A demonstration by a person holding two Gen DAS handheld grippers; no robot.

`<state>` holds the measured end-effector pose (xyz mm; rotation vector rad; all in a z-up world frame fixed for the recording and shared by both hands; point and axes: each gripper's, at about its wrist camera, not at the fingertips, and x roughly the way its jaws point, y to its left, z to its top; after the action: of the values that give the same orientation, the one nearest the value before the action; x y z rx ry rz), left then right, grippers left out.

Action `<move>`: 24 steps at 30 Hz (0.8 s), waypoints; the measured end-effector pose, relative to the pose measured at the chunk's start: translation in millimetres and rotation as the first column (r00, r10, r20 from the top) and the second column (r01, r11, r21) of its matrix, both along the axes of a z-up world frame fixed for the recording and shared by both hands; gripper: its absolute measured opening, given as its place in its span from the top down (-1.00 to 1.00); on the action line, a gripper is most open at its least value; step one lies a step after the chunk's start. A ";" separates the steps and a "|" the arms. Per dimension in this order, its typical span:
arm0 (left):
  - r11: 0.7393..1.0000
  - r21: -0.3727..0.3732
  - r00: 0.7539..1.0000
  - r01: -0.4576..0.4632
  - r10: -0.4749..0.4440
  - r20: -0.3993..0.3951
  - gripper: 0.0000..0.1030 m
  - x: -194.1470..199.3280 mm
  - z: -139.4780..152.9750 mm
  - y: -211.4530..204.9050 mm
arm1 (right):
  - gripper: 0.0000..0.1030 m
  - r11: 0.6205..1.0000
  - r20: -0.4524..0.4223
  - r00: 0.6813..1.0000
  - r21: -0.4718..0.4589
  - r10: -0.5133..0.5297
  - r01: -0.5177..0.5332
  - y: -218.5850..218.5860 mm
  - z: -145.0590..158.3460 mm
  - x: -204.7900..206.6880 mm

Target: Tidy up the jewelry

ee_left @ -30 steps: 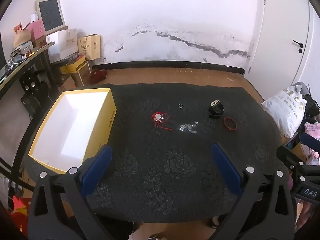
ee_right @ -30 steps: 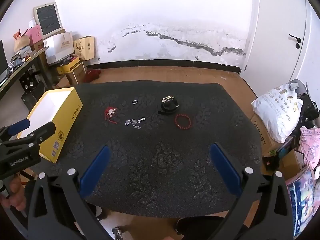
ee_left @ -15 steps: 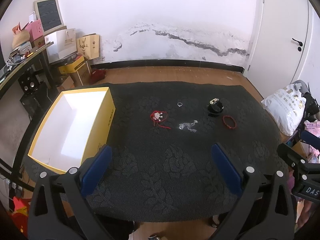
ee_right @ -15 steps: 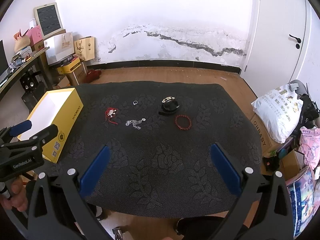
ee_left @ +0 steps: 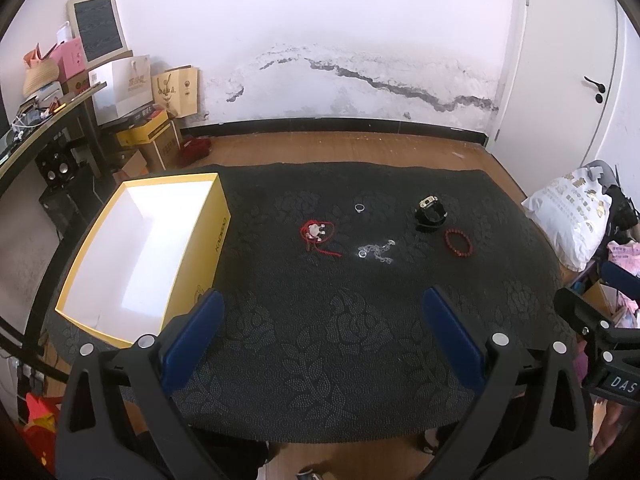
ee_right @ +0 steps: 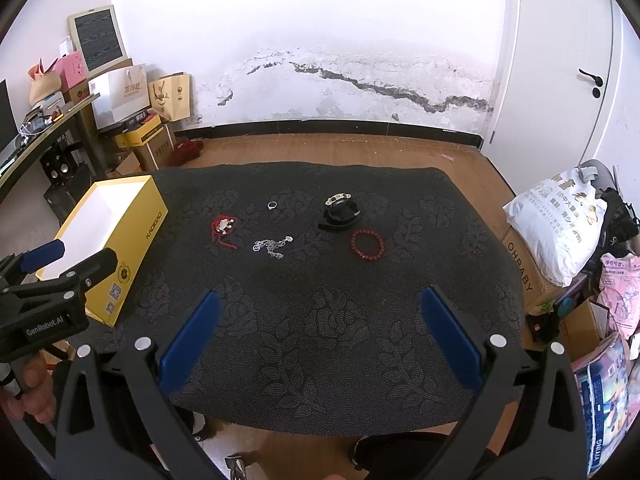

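Both grippers have backed off a bit since a second ago, so the table looks smaller; nothing on it has moved. Left gripper (ee_left: 320,332) and right gripper (ee_right: 318,330) hang over the near edge, jaws wide apart and holding nothing, maybe to pick a piece. At 12 o'clock lie the red cord (ee_left: 317,233), ring (ee_left: 359,208), silver chain (ee_left: 374,249), black watch (ee_left: 430,213) and red bead bracelet (ee_left: 459,243); the yellow box (ee_left: 218,236) waits open at 10 o'clock; the chain is too tangled to make out.

Yellow box (ee_left: 208,240), black floral-patterned cloth (ee_left: 320,340), red bracelet (ee_left: 459,243).
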<state>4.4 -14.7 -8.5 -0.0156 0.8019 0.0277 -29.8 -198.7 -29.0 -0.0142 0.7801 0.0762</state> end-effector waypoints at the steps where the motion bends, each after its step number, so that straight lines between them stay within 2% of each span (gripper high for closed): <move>1: 1.000 -0.002 1.000 0.000 0.000 -0.001 -0.88 0.3 -0.3 0.3 | -0.88 1.000 0.000 1.000 -0.002 0.000 0.000 1.4 1.5 0.1; 9: 1.000 -0.022 1.000 0.006 -0.006 -0.010 -0.88 0.3 -1.4 0.6 | -0.88 1.000 0.003 1.000 -0.025 0.002 -0.002 5.1 3.5 0.2; 15: 1.000 -0.014 0.999 0.028 -0.028 -0.031 -0.88 2.9 -8.1 -4.6 | -0.88 1.000 0.008 1.000 -0.012 -0.001 0.001 -0.8 4.8 -1.0; 24: 1.000 -0.009 1.000 0.009 -0.009 -0.027 -0.88 5.4 -8.5 -3.3 | -0.88 1.000 -0.008 1.000 0.000 -0.009 0.009 -7.4 0.5 1.6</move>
<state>9.8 -18.0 -17.0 -0.0199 0.8291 0.0160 -28.2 -206.1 -28.5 -0.0100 0.7885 0.0681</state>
